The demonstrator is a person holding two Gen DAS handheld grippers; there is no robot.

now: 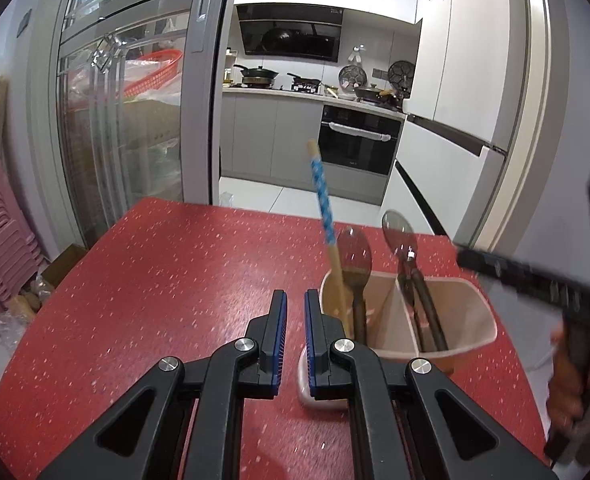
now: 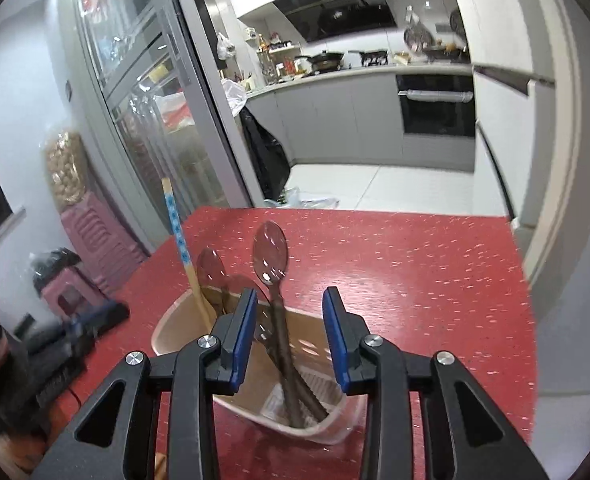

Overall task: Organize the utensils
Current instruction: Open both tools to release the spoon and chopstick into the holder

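A beige two-compartment utensil holder [image 1: 471, 300] is seen at lower right of the left wrist view, standing on a red speckled table [image 1: 167, 272], w/ utensils already upright inside. In the compartment nearer frame centre, a wooden chopstick w/ blue-patterned top [image 1: 322, 196] is leaned beside a dark spoon [image 1: 353, 254]; in the other compartment a 2nd spoon [image 1: 400, 234] is stood w/ what appear to be further dark handles, count not clear. The left gripper [image 1: 295, 332] is held at bottom centre, fingers parted by a narrow gap & nothing between them, just beside the holder's near rim. In the right wrist view the right gripper [image 2: 289, 338] is shown at lower centre, fingers spread wide & empty, poised directly over the holder [image 2: 175, 320], w/ the tall spoon [image 2: 270, 250] rising in the gap between them. No loose utensils are visible on the table in either view, so the sorting is judged nearly or fully done. Risks from here: the holder is light-looking & top-heavy w/ long handles, so it could be tipped or slid if a finger is caught on its rim or on a spoon bowl during withdrawal; the leaning chopstick could be knocked out by a sideways sweep. Blur at frame edges suggests fast motion, which would raise the chance of such a clip.
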